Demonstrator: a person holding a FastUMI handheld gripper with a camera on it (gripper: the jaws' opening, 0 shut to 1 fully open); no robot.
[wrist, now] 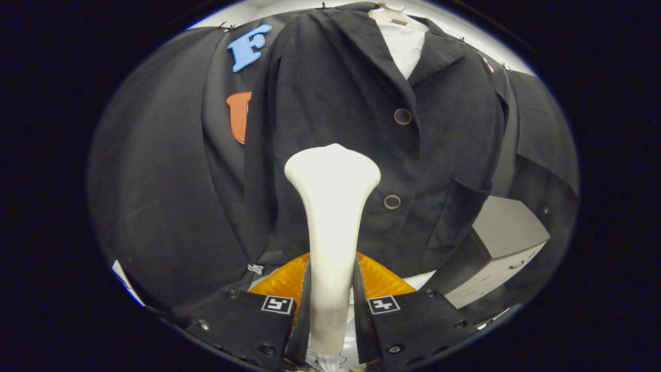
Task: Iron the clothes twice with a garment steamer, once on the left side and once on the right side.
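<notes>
Clamped from both sides by the gripper (330,299) fingers: white plastic garment steamer (331,206), neck between them, flared head rising just beyond. Hung straight ahead past that head: dark corduroy jacket (351,129) with two round buttons, over a white hanger (395,14). Grey cabinet (503,243) off right.

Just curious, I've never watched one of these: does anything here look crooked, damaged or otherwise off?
Nothing stands out. The jacket hangs straight and buttoned on its hanger, without visible damage. The tongs are shut on the steamer, whose head is raised before the jacket's front, beside the lower button.
</notes>
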